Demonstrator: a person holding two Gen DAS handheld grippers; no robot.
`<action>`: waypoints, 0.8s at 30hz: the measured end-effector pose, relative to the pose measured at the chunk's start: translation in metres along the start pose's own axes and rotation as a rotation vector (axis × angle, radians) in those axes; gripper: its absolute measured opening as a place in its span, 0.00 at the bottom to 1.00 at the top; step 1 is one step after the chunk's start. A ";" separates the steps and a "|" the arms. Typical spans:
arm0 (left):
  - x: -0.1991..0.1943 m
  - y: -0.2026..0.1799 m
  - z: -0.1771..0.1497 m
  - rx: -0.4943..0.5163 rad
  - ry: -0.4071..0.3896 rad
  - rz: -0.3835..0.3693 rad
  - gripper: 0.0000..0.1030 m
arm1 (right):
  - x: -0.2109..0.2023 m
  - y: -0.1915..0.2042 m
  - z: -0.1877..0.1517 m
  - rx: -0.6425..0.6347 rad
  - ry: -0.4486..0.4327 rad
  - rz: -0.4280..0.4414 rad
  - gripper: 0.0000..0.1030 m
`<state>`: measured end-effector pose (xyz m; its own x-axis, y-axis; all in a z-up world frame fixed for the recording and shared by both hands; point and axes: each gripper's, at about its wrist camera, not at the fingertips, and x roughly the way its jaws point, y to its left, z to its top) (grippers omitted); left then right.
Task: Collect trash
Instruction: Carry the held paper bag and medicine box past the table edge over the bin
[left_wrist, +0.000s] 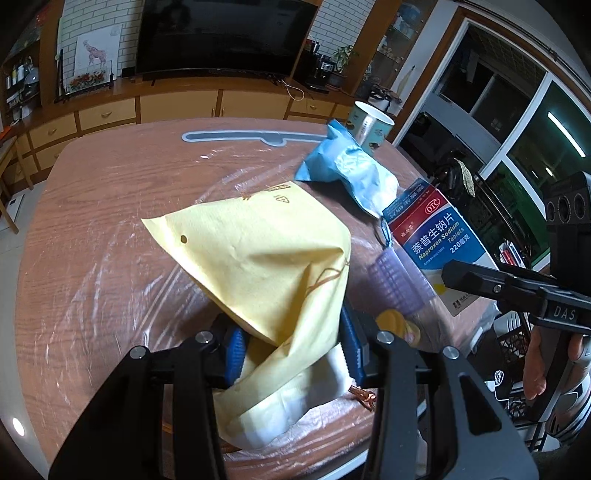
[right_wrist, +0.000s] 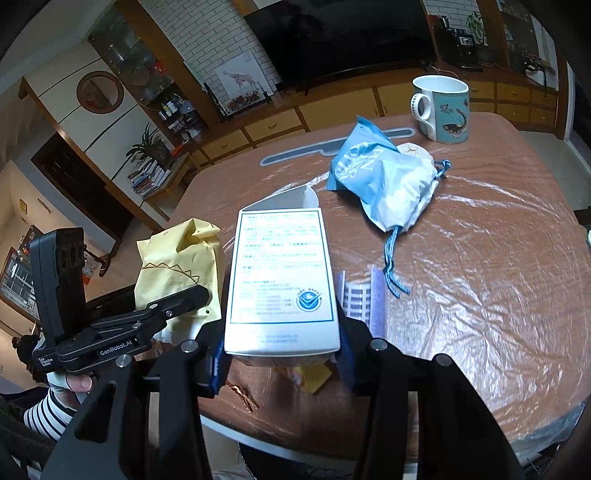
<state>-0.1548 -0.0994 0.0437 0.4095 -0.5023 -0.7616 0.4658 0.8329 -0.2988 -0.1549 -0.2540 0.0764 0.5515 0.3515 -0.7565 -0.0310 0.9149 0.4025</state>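
Observation:
My left gripper (left_wrist: 291, 350) is shut on a crumpled yellow paper bag (left_wrist: 266, 258), held above the near edge of the wooden table (left_wrist: 110, 206); the bag also shows in the right wrist view (right_wrist: 177, 266). My right gripper (right_wrist: 282, 363) is shut on a white, blue and red medicine box (right_wrist: 282, 273), which also shows in the left wrist view (left_wrist: 436, 236). A crumpled blue and white drawstring bag (right_wrist: 384, 177) lies on the table beyond the box. A purple hair roller (left_wrist: 399, 277) lies beside the box.
A patterned mug (right_wrist: 443, 107) stands at the table's far edge. A grey knife-shaped mat (left_wrist: 251, 136) lies at the far side. Clear plastic film (right_wrist: 480, 258) covers the tabletop. A yellow scrap (right_wrist: 314, 376) and a copper twist tie (right_wrist: 240, 395) lie near the front edge.

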 end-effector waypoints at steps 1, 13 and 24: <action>-0.001 -0.002 -0.002 0.001 -0.001 0.000 0.43 | -0.001 0.000 -0.002 -0.002 0.001 -0.002 0.44; -0.015 -0.029 -0.026 -0.040 -0.014 0.060 0.43 | -0.025 -0.005 -0.023 -0.050 0.003 0.063 0.44; -0.042 -0.069 -0.063 -0.049 -0.029 0.102 0.43 | -0.068 -0.013 -0.065 -0.104 0.016 0.142 0.44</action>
<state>-0.2538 -0.1213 0.0601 0.4756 -0.4206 -0.7726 0.3819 0.8899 -0.2493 -0.2462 -0.2769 0.0885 0.5222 0.4806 -0.7045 -0.1937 0.8713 0.4508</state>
